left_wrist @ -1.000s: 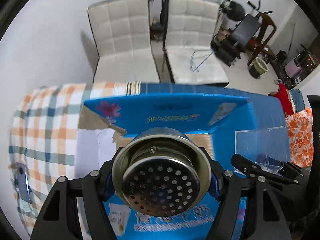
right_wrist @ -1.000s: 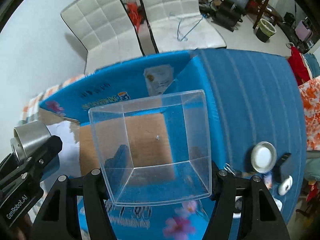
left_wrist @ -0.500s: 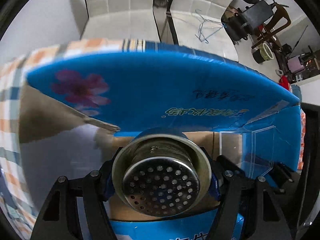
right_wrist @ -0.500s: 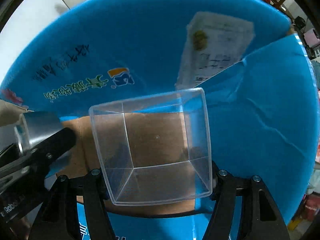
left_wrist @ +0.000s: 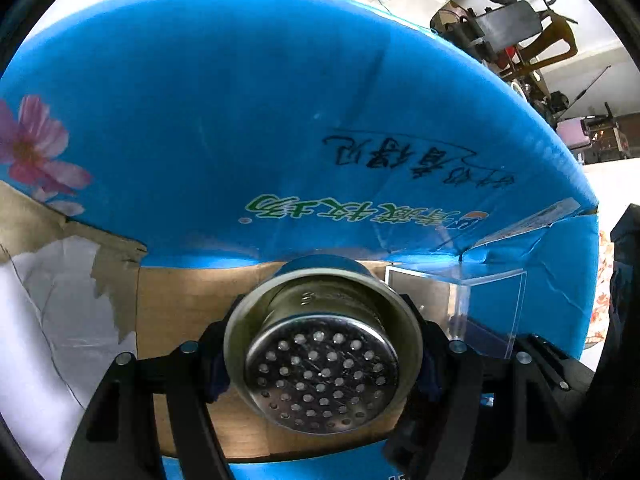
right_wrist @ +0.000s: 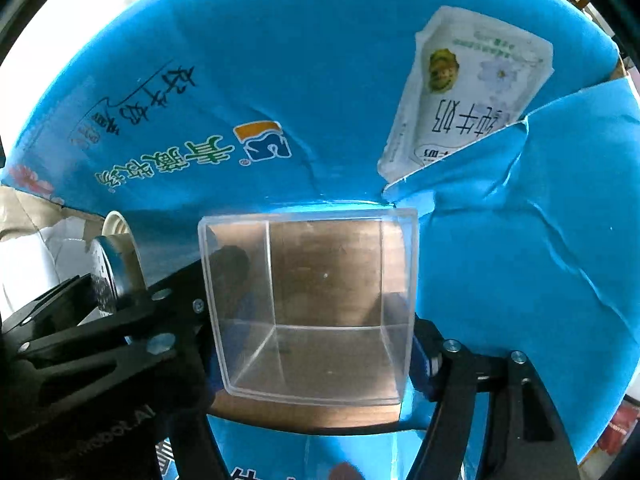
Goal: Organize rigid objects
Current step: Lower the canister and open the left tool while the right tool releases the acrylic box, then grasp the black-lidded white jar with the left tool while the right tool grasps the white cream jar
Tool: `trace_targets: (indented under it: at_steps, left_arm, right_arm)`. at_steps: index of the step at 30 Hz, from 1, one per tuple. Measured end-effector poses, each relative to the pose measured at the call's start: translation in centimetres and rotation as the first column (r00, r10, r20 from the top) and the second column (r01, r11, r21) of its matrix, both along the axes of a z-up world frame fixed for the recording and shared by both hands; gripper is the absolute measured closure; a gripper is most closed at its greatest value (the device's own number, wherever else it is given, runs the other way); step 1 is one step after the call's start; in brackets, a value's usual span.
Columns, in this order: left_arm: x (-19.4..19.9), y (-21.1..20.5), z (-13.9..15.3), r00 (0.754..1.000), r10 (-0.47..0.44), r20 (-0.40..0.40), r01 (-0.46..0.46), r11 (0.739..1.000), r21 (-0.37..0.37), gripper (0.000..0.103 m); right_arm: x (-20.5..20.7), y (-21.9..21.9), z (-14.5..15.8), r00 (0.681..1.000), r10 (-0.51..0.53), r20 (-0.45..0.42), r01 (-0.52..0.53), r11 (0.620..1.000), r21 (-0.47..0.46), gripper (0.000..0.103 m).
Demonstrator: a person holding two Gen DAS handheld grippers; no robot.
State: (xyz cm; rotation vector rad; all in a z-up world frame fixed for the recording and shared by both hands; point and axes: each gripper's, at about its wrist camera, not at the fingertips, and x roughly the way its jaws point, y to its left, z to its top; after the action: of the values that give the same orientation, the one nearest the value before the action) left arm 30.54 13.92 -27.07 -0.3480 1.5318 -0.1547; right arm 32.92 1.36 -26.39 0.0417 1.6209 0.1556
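My left gripper (left_wrist: 322,364) clamps a metal strainer (left_wrist: 322,354); my right gripper (right_wrist: 312,320) clamps a clear plastic box (right_wrist: 310,304). Both sit inside the blue carton (left_wrist: 280,120), strainer at the box's nine o'clock.

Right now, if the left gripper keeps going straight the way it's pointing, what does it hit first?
Most likely the brown cardboard floor of the blue box. The left gripper already carries the metal strainer ahead of its fingers, so the strainer would touch first; depth is unclear.

Left gripper (left_wrist: 322,354) clamped on perforated steel strainer (left_wrist: 322,368); right gripper (right_wrist: 310,344), just right of it, clamped on clear plastic box (right_wrist: 310,308).
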Motion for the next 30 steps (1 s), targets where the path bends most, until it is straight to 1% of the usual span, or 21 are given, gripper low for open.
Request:
trace_targets:
  at_steps: [2, 3, 4, 6, 7, 8, 9, 15, 16, 18, 21, 22, 23, 24, 26, 30]
  left_arm:
    - [-0.1, 0.0, 0.2, 1.0, 0.005, -0.016, -0.005, 1.0, 0.009, 0.034]
    - [0.1, 0.0, 0.3, 1.0, 0.006, -0.03, -0.006, 1.0, 0.018, 0.031]
    - [0.8, -0.4, 0.5, 0.999, 0.007, -0.035, -0.006, 1.0, 0.031, 0.028]
    - [0.7, -0.1, 1.3, 1.0, 0.007, -0.029, -0.006, 0.999, 0.048, 0.013]
    - [0.5, 0.0, 1.7, 1.0, 0.008, -0.026, -0.007, 0.999, 0.047, 0.009]
    - [0.3, 0.2, 2.2, 1.0, 0.01, -0.022, -0.009, 0.999, 0.047, 0.002]
    - [0.1, 0.4, 2.8, 1.0, 0.01, -0.018, -0.009, 0.999, 0.053, 0.001]
    - [-2.6, 1.4, 6.5, 0.999, 0.005, 0.053, -0.011, 0.993, 0.115, 0.001]
    - [-3.2, 1.8, 6.6, 0.998, 0.006, 0.062, -0.014, 0.991, 0.13, 0.001]
    - [-4.1, 2.3, 7.7, 0.995, 0.002, 0.097, -0.017, 0.988, 0.152, 0.001]
    - [-5.8, 2.5, 8.9, 0.992, -0.003, 0.124, -0.021, 0.98, 0.197, 0.001]
    - [-5.9, 2.3, 9.4, 0.991, -0.007, 0.132, -0.02, 0.98, 0.198, 0.001]
    - [-6.9, 2.4, 10.1, 0.989, -0.007, 0.147, -0.023, 0.979, 0.204, 0.001]
    - [-6.9, 2.3, 10.4, 0.988, -0.006, 0.155, -0.027, 0.977, 0.213, 0.001]
    - [-7.7, 2.2, 11.4, 0.984, -0.012, 0.179, -0.028, 0.976, 0.216, 0.001]
    - [-10.0, 2.9, 14.2, 0.975, 0.001, 0.223, -0.05, 0.975, 0.216, 0.001]
  right_arm:
    - [0.1, -0.1, 0.1, 1.0, -0.004, -0.005, 0.004, 1.0, 0.005, 0.027]
    - [0.2, -0.2, 0.3, 1.0, -0.006, -0.003, 0.006, 1.0, -0.003, 0.026]
    - [0.4, -0.6, 0.6, 1.0, -0.009, 0.003, 0.009, 1.0, 0.002, 0.022]
    - [0.6, -0.6, 1.3, 1.0, -0.014, 0.013, 0.014, 1.0, 0.004, 0.017]
    - [0.6, -0.7, 1.7, 1.0, -0.017, 0.018, 0.017, 1.0, -0.002, 0.015]
    - [0.6, -0.9, 2.2, 1.0, -0.017, 0.025, 0.017, 1.0, -0.01, 0.014]
    - [0.4, -0.7, 2.6, 0.999, -0.014, 0.031, 0.015, 1.0, -0.016, 0.013]
    - [-2.4, -1.8, 5.5, 0.998, -0.01, 0.055, 0.012, 0.999, -0.038, 0.011]
    - [-3.7, -1.9, 6.2, 0.998, -0.007, 0.065, 0.01, 0.999, -0.044, 0.011]
    - [-4.9, -1.8, 7.5, 0.996, -0.001, 0.084, 0.005, 0.999, -0.051, 0.011]
    - [-6.8, -1.5, 9.8, 0.993, 0.007, 0.118, -0.002, 0.999, -0.043, 0.011]
    - [-7.4, -1.6, 10.7, 0.992, 0.01, 0.13, -0.004, 0.999, -0.045, 0.011]
    - [-7.9, -1.4, 11.5, 0.99, 0.012, 0.143, -0.005, 0.999, -0.043, 0.011]
    - [-8.4, -0.9, 11.8, 0.988, 0.014, 0.155, -0.008, 0.999, -0.04, 0.011]
    - [-10.8, -0.2, 13.3, 0.982, 0.02, 0.186, -0.014, 0.999, -0.036, 0.011]
    - [-14.0, -0.2, 17.2, 0.972, 0.022, 0.235, -0.021, 1.0, -0.004, 0.011]
